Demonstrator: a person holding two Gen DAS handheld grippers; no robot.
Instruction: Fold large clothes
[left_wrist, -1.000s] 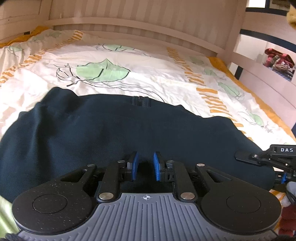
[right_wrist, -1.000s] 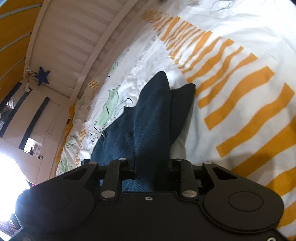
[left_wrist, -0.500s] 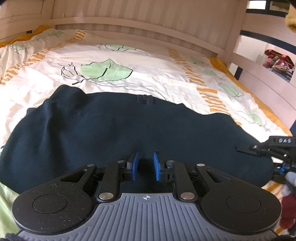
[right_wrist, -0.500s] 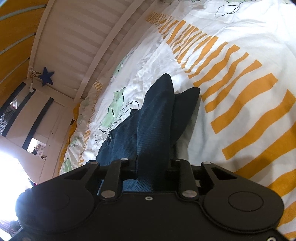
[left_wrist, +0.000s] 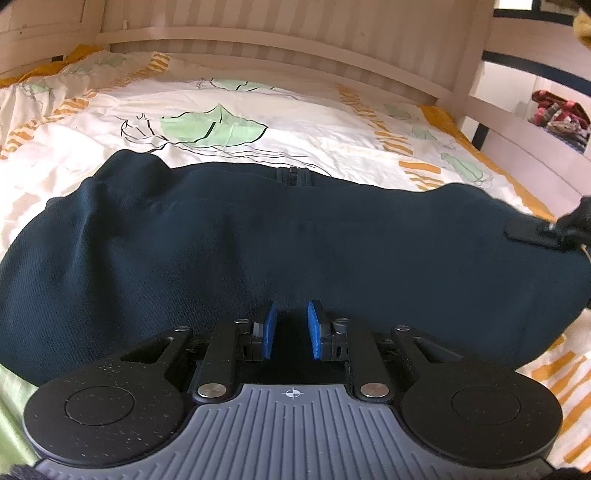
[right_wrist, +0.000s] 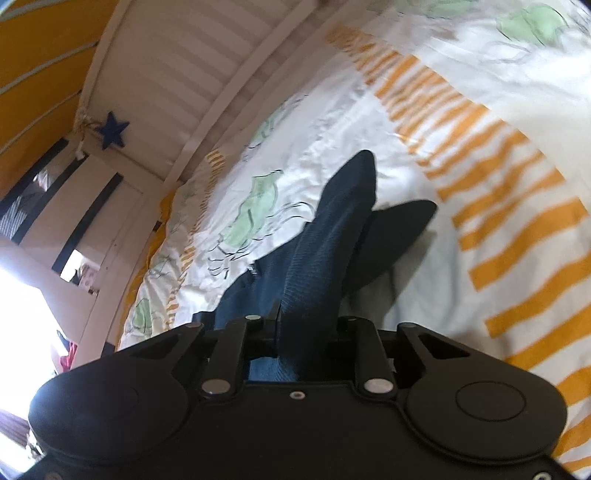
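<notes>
Wide across the frame lies the bedspread (left_wrist: 295, 110), white with green leaf prints and orange stripes, and behind it runs the pale slatted bed frame (left_wrist: 258, 40). Spread over the near half of that cover is the dark navy garment (left_wrist: 258, 251), a broad ribbed-knit piece stretched from left edge to right, its zip end showing at the middle of the far hem. Off to the left in the right wrist view, a blue star (right_wrist: 112, 129) hangs on the frame's post.

Now the left gripper (left_wrist: 290, 330): blue pads stand a narrow gap apart with dark cloth bunched between them at the near hem, though whether the pads truly press on it I cannot tell.

Over to the right gripper (right_wrist: 308, 332): its jaws are closing, and a thick fold of the navy fabric runs straight up between them, pinched and lifted clear of the cover, with a loose flap drooping beside it. Its black finger also pokes into the left wrist view at the garment's right end.
</notes>
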